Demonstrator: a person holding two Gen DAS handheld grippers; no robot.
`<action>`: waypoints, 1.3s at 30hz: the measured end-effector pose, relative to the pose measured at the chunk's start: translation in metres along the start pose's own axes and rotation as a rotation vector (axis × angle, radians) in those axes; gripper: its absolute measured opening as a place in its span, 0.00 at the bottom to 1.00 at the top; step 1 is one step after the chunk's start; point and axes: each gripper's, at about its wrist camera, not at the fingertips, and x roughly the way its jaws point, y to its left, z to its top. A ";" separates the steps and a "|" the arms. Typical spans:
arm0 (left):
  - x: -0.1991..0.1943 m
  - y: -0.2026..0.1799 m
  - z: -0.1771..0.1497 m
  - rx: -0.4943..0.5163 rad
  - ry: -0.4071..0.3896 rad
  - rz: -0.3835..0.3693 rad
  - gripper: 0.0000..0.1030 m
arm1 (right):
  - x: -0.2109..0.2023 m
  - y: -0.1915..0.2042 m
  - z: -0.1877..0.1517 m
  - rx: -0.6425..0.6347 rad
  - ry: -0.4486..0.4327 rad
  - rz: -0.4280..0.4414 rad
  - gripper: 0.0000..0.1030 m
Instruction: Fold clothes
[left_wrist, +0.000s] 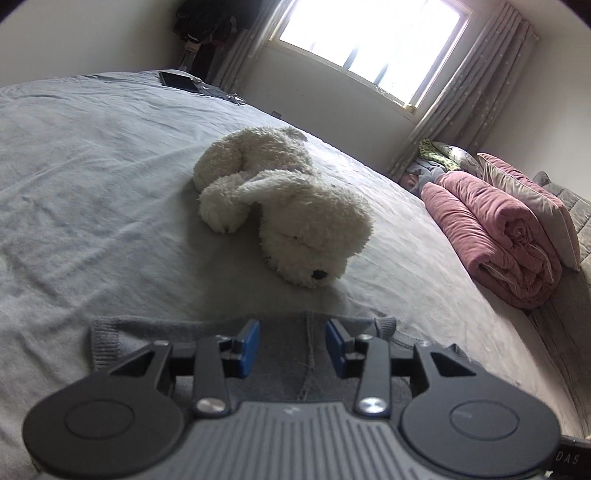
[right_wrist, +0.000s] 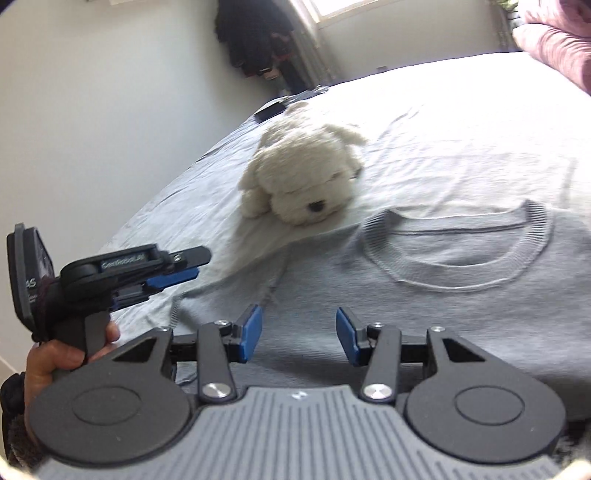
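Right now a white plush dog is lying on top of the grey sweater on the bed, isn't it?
Not quite. The plush dog lies on the bed sheet beyond the grey sweater, not on top of it. The right wrist view shows the sweater spread out nearer the camera.

Sweater (right_wrist: 461, 295): pale grey knit, ribbed bands seen at collar and hem.
Bedsheet (left_wrist: 92, 184): light grey, plain (washed almost white in the right wrist view).
Plush dog (left_wrist: 295, 218): cream-white fleece, a black nose.
Rolled quilt (left_wrist: 495, 236): dusty pink.
Curtains (left_wrist: 476, 88): grey, a faint small pattern (too blurred to be read).
Left gripper (left_wrist: 291, 345): black arms, blue pads, grey ribbed body.
Right gripper (right_wrist: 299, 338): black arms, blue pads, grey ribbed body.
Walls (right_wrist: 110, 110): off-white.
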 end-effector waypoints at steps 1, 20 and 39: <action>0.001 -0.005 -0.002 0.006 0.010 -0.014 0.40 | -0.008 -0.013 0.001 0.015 -0.015 -0.033 0.48; 0.049 -0.074 -0.061 0.098 0.139 -0.288 0.45 | -0.117 -0.164 -0.047 0.322 -0.281 -0.378 0.49; 0.064 -0.078 -0.084 0.167 0.162 -0.303 0.45 | -0.071 -0.102 -0.048 0.080 -0.088 -0.068 0.08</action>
